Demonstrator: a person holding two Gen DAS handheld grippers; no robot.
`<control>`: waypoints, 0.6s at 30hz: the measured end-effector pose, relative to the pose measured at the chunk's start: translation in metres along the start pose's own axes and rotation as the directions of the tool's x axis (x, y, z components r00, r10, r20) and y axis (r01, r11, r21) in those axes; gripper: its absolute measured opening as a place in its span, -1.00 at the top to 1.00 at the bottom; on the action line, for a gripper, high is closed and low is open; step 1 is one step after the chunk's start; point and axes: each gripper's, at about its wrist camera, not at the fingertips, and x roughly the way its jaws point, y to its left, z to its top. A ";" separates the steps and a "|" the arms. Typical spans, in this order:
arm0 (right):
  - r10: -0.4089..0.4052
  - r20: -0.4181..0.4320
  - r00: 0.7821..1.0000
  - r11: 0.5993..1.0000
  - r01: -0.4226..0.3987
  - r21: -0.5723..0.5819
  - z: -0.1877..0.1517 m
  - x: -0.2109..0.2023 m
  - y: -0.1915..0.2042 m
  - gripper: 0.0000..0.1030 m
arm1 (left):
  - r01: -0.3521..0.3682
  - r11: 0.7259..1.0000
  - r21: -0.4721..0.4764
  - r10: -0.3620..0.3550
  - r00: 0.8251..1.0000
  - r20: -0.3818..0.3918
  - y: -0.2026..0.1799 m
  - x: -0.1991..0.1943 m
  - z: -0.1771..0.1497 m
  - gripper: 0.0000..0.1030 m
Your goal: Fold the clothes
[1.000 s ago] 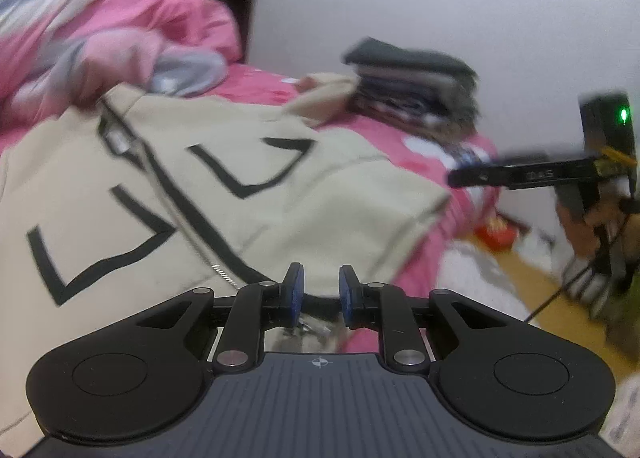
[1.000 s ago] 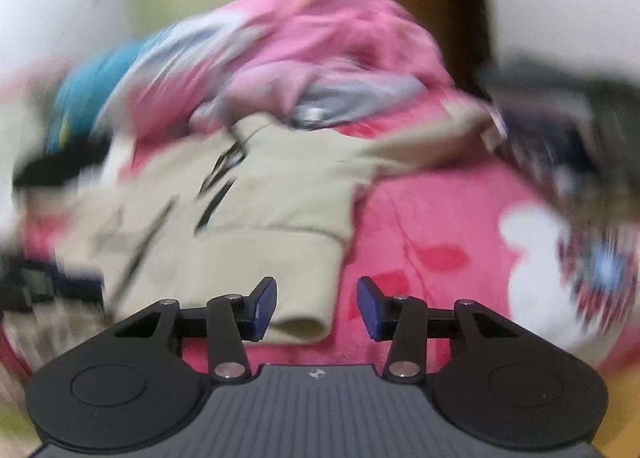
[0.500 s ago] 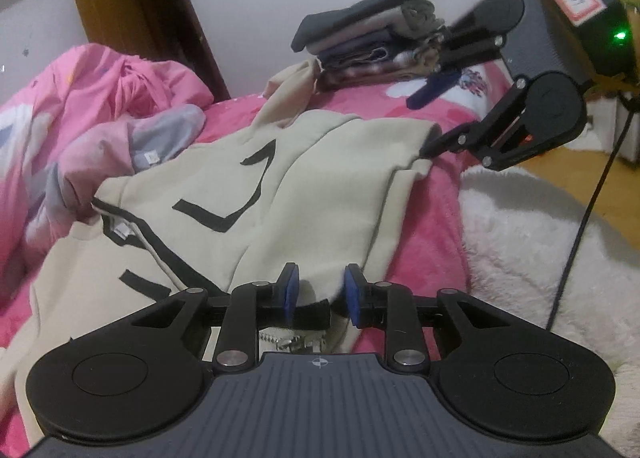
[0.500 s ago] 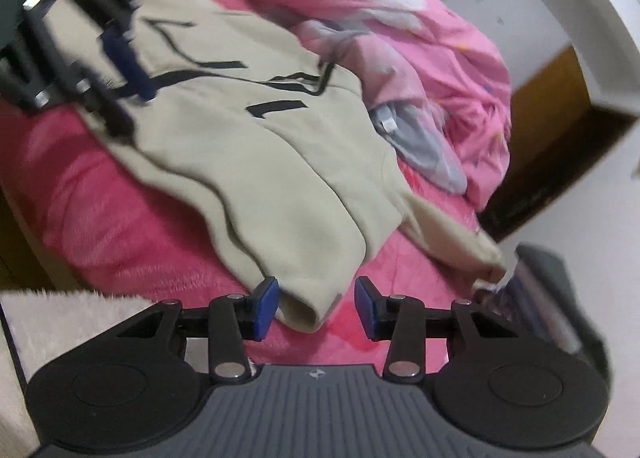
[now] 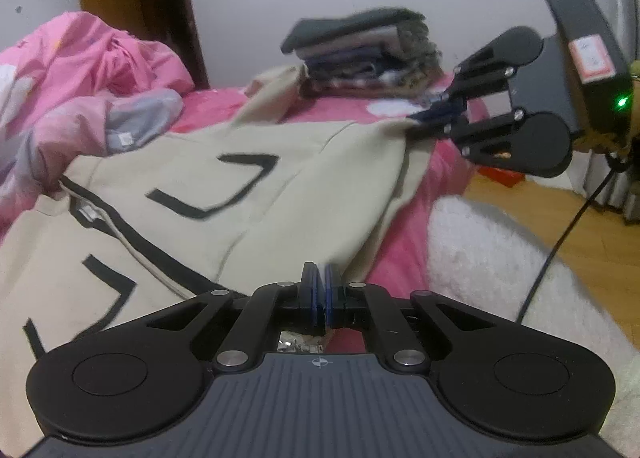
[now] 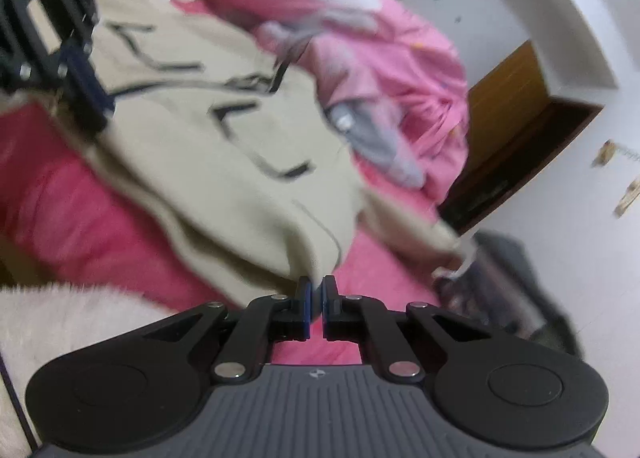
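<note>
- One cream jacket [image 5: 248, 193] with black angular markings and a black zip line lies spread on the pink bedspread [image 5: 344, 107], reaching the bed's near edge.
- Its hem runs along that edge; the jacket's length runs away from it, toward the far side of the bed.
- The left gripper [image 5: 321, 300] is clenched on the hem at the zip end, cloth pinched between its blue pads.
- The right gripper [image 6: 316, 298] is clenched on the other hem corner; the left wrist view shows its tips [image 5: 428, 117] biting the cream edge.
- Both grippers sit at the jacket's near edge, one at each end of the hem, so neither is nearer; the garment lies ahead of both, and the likely fold carries the hem toward the collar.
- One stack of folded dark clothes [image 5: 360, 45] sits near the bed's far edge, touching a cream sleeve.
- One heap of pink bedding [image 5: 80, 69] lies beyond the collar.
- One white fluffy rug [image 5: 500, 254] lies on the wooden floor beside the bed.
</note>
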 end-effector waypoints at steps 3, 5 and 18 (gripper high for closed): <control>0.027 -0.020 0.999 1.000 -0.027 0.010 -0.009 0.008 0.004 0.91 | 0.021 1.000 -0.023 -0.022 1.000 -0.012 0.003 0.003 -0.003 0.96; 0.049 -0.018 0.999 0.997 -0.048 0.059 -0.011 0.006 -0.003 0.90 | 0.036 0.998 -0.047 -0.036 0.999 -0.013 0.007 0.002 -0.003 0.95; 0.106 0.238 0.966 0.718 -0.240 0.653 -0.021 -0.040 -0.114 0.84 | 0.201 0.918 -0.342 -0.158 0.976 0.151 0.066 -0.035 0.014 0.53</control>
